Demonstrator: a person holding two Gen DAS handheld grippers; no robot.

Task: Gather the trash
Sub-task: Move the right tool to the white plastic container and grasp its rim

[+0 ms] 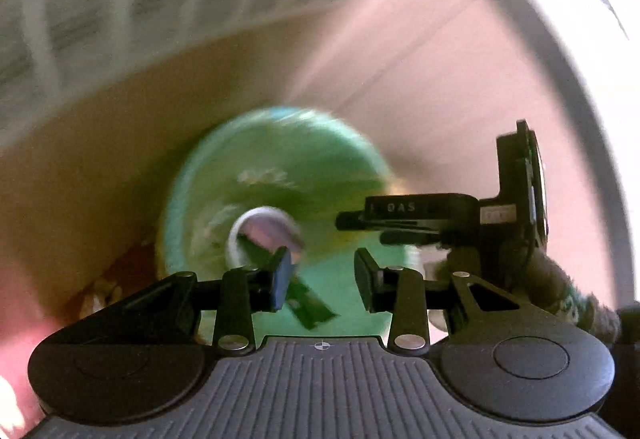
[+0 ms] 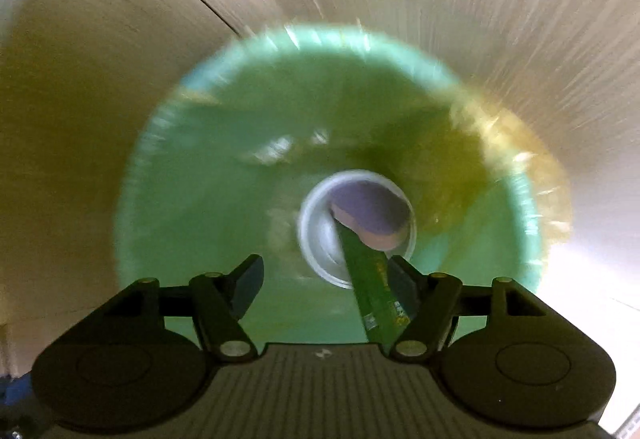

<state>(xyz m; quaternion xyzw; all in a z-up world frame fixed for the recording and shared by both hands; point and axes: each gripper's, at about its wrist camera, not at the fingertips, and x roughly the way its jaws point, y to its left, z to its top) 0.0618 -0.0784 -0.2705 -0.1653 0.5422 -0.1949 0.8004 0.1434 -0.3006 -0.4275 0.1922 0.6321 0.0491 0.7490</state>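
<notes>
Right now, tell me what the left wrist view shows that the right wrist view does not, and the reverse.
Left wrist only: the right gripper reaching in from the right, and a blurred white slatted panel at upper left.
Right wrist only: small pale print on the green strip wrapper, which lies against that gripper's right finger.
Both: the round green bin liner, the white paper cup holding a purple-grey lump, and open jaws.

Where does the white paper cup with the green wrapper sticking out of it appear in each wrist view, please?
Left wrist view: the white paper cup sits low and left of centre, just above the left jaw.
Right wrist view: the cup sits right of centre, above the right jaw.
Shared landmark: the green bin bag surrounding the cup.
</notes>
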